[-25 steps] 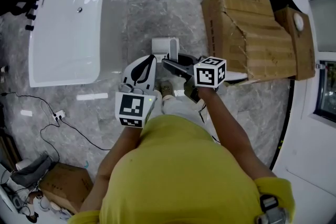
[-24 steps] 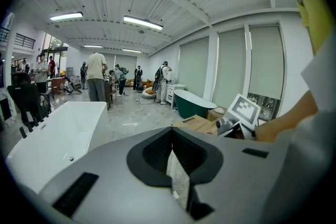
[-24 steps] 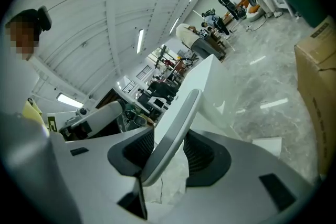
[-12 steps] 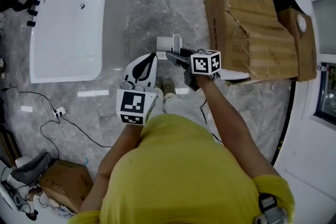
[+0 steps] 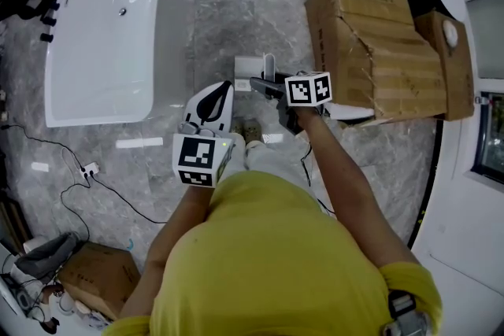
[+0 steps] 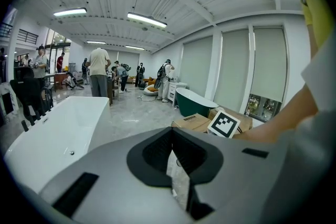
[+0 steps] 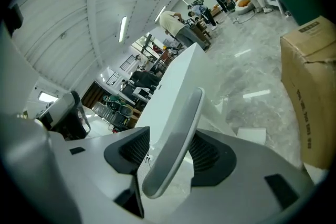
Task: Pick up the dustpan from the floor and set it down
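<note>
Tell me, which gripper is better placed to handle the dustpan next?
Right, probably. The right gripper has the dustpan handle between its jaws, which have just been opening. The left gripper is shut, empty and off to the side of it.

Yellow shirt (image 5: 268, 264), 2 black-and-white marker cubes (image 5: 197, 161)

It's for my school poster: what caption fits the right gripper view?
The right gripper, jaws just opened wider, with the white dustpan handle between them, cardboard box at right.
</note>
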### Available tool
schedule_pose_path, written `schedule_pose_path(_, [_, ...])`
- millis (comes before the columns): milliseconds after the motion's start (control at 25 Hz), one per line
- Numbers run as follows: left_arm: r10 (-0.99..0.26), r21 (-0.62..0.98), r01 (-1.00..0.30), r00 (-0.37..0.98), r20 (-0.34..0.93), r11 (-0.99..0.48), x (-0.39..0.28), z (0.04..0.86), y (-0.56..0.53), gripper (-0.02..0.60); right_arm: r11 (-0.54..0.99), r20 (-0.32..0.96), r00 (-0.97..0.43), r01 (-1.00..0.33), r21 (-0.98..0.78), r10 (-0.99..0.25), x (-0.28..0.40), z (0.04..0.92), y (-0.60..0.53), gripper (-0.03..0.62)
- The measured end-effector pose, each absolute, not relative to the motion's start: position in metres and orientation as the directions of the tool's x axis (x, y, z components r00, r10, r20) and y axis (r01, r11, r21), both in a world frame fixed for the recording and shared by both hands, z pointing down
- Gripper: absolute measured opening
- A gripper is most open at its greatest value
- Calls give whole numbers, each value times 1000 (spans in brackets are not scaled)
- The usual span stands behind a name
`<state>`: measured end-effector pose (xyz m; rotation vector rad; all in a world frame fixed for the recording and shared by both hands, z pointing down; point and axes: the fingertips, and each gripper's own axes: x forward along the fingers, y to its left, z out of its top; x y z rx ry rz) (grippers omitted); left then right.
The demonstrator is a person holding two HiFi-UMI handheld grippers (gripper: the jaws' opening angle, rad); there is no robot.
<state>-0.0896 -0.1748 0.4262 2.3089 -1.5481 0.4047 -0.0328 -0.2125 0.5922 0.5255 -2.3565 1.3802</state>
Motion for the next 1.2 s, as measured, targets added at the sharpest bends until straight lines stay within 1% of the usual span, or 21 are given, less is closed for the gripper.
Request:
schedule_pose_path(200, [-828, 126, -928, 370, 421, -350, -88, 427, -172, 3, 412, 499, -861, -493, -766, -103, -25, 590, -198, 287])
schedule_pose_path(320, [-839, 124, -928, 371, 398, -351, -85, 424, -174, 3, 405, 513, -853, -504, -763, -95, -22, 591, -189, 319])
schedule_pose_path(440, [-845, 123, -926, 376, 381, -357, -82, 419, -174, 3, 393, 513, -852, -507, -767, -99, -20, 589, -183, 324])
schedule_pose_path(520, [-842, 123, -923, 384, 378, -366, -79, 417, -173, 3, 381, 516, -850, -513, -769, -103, -19, 588, -179, 341])
schedule_pose_path(920, [-838, 122, -915, 402, 369, -385, -77, 414, -168, 3, 396, 598, -789, -598, -697, -139, -13, 588, -174, 378])
schedule_pose_path(1040, [-839, 124, -912, 408, 359, -391, -75, 411, -170, 3, 400, 611, -776, -616, -679, -158, -6, 584, -173, 380])
schedule_pose_path(1120, [-841, 121, -910, 413, 350, -397, -73, 409, -172, 3, 398, 608, -769, -630, -667, -197, 2, 576, -176, 379])
schedule_pose_path(1160, [-842, 119, -909, 415, 345, -400, -72, 408, -173, 3, 401, 607, -761, -642, -653, -229, 7, 569, -180, 358])
schedule_pose_path(1200, [-843, 117, -908, 417, 340, -403, -71, 406, -174, 3, 407, 606, -748, -659, -632, -270, 13, 561, -185, 323])
